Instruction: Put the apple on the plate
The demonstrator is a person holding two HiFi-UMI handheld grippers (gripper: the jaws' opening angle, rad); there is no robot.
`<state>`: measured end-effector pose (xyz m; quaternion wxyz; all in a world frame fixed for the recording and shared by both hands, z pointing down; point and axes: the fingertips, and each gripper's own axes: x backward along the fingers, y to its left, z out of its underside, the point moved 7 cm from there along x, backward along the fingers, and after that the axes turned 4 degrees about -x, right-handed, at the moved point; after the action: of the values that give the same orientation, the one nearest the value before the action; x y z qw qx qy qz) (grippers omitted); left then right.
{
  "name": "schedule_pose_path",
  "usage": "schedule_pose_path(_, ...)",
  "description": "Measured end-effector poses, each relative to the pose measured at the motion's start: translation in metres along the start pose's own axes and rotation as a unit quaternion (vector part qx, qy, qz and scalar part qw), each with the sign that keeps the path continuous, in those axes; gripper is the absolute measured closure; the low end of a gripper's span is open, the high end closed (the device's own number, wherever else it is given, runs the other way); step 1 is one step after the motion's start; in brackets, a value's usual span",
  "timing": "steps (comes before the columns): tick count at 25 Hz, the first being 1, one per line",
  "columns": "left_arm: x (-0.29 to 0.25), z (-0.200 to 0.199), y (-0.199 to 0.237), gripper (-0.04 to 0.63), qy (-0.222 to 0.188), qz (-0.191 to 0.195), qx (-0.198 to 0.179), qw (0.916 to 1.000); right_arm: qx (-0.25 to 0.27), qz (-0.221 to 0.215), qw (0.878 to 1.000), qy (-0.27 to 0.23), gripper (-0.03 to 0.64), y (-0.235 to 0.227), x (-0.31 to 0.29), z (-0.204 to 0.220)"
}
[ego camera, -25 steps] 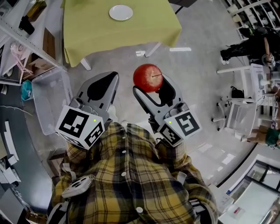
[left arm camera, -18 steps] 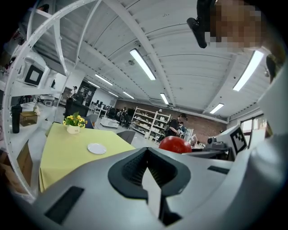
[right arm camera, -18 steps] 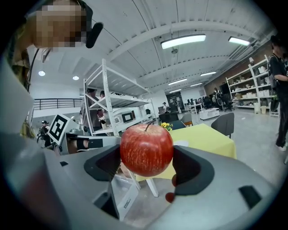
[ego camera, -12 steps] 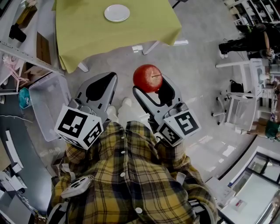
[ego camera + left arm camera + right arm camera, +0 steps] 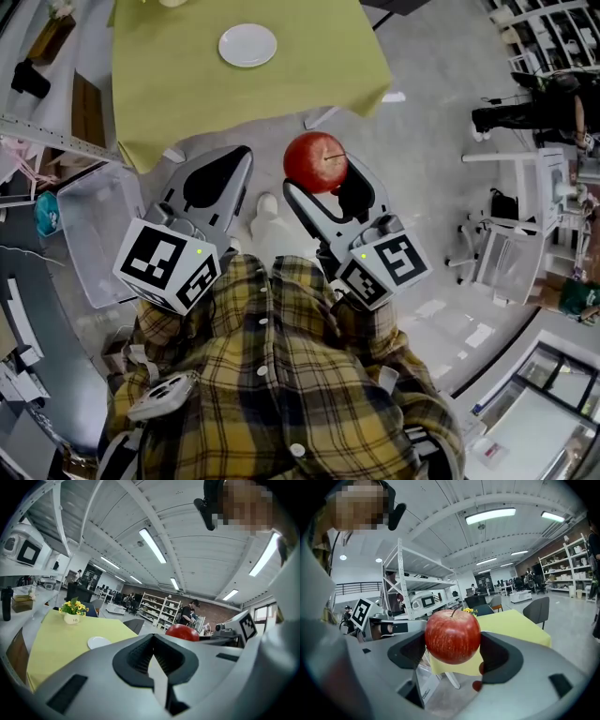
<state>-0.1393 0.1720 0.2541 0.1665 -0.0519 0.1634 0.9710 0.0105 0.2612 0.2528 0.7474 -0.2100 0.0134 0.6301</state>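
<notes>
The right tool is clamped on the red apple, with one jaw on each side of its widest part and the stem pointing up. In the right gripper view, the apple fills the gap between the pads and nothing supports it from below. The left tool has its jaws together and carries nothing.

The apple hangs over bare floor at mid-frame. It is well apart from the white plate, which lies at the upper left on the counter under a yellow-green cloth.

The main risk, as I judge it, is the carry. The skin is smooth and round, so a jolt or a slackened squeeze could let the apple slip to the floor and bruise.

At the plate, the rim looks shallow. Letting go too high or while moving sideways could make the apple roll off onto the cloth or push the light plate away. A flower pot beyond the plate leaves less room if the reach goes too far.
</notes>
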Motion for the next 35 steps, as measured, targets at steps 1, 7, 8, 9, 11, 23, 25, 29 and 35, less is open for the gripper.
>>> schedule_pose_path(1, -0.009, -0.004, 0.002, 0.589, -0.002, -0.002, 0.001, 1.0, 0.002, -0.001, 1.0, 0.001, 0.264, -0.008, -0.004, -0.005)
schedule_pose_path(7, -0.063, -0.022, 0.009, 0.589, -0.009, -0.024, 0.007, 0.9996, 0.008, -0.02, 1.0, 0.015, 0.264, -0.059, -0.024, -0.032)
schedule_pose_path(8, -0.071, -0.024, 0.01, 0.589, -0.01, -0.027, 0.007, 0.9996, 0.007, -0.024, 1.0, 0.016, 0.264, -0.068, -0.027, -0.035)
schedule_pose_path(9, -0.079, -0.025, 0.01, 0.589, -0.01, -0.03, 0.006, 0.9995, 0.006, -0.027, 0.999, 0.018, 0.264, -0.075, -0.029, -0.038)
schedule_pose_path(11, -0.096, -0.028, 0.009, 0.589, -0.011, -0.036, 0.006, 0.9993, 0.007, -0.035, 0.999, 0.019, 0.264, -0.091, -0.032, -0.043)
schedule_pose_path(23, -0.148, -0.037, 0.017, 0.589, -0.017, -0.077, 0.003, 0.9969, 0.006, -0.084, 0.996, 0.026, 0.264, -0.147, -0.063, -0.062)
schedule_pose_path(25, -0.151, -0.04, 0.024, 0.589, -0.016, -0.085, 0.002, 0.9962, 0.006, -0.091, 0.995, 0.03, 0.264, -0.15, -0.071, -0.063)
schedule_pose_path(29, -0.158, -0.042, 0.048, 0.589, -0.016, -0.094, 0.006, 0.9955, 0.004, -0.097, 0.995, 0.039, 0.264, -0.155, -0.096, -0.064)
schedule_pose_path(35, -0.172, -0.056, 0.082, 0.589, -0.016, -0.088, 0.005, 0.996, 0.004, -0.092, 0.995, 0.038, 0.264, -0.159, -0.133, -0.078)
